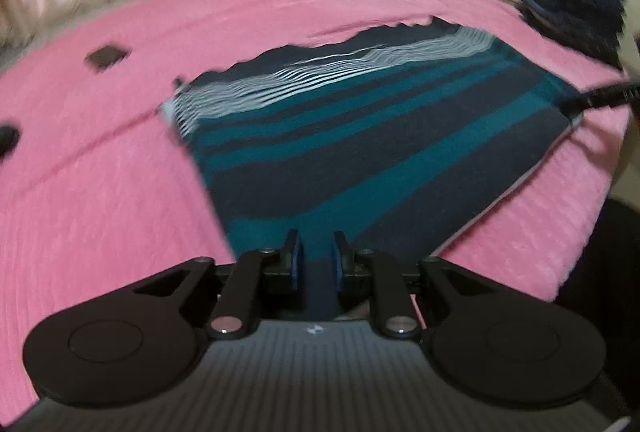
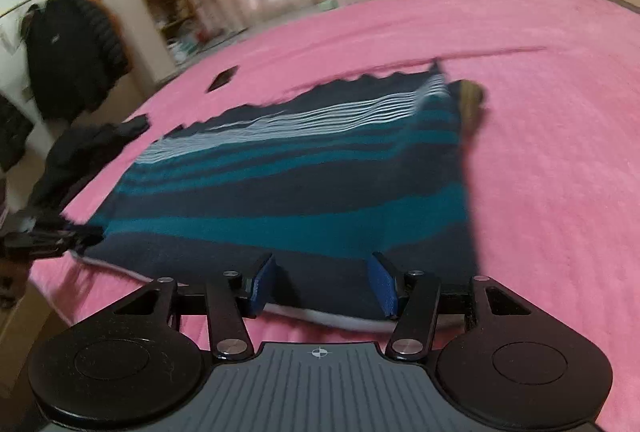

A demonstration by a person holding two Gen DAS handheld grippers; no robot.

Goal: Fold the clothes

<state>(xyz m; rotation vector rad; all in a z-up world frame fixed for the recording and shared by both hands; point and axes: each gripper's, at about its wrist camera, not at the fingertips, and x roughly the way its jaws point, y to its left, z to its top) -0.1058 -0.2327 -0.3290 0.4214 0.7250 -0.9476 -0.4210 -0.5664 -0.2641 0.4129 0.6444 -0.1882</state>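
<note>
While both views are smeared, one striped garment (image 1: 360, 135) in navy, teal and white lies on one pink bedspread (image 1: 100, 191), running from 6 toward 1 o'clock in the left wrist view. The left gripper (image 1: 316, 260) stands narrowly parted with fabric between its two blue pads (image 1: 295, 264), though I cannot tell whether they pinch it. The right gripper (image 2: 320, 284) is released, its two pads wide apart over the near hem at 6 o'clock. One small dark square (image 2: 222, 77) sits at 10 o'clock, and one dark heap (image 2: 84, 151) at 9.
</note>
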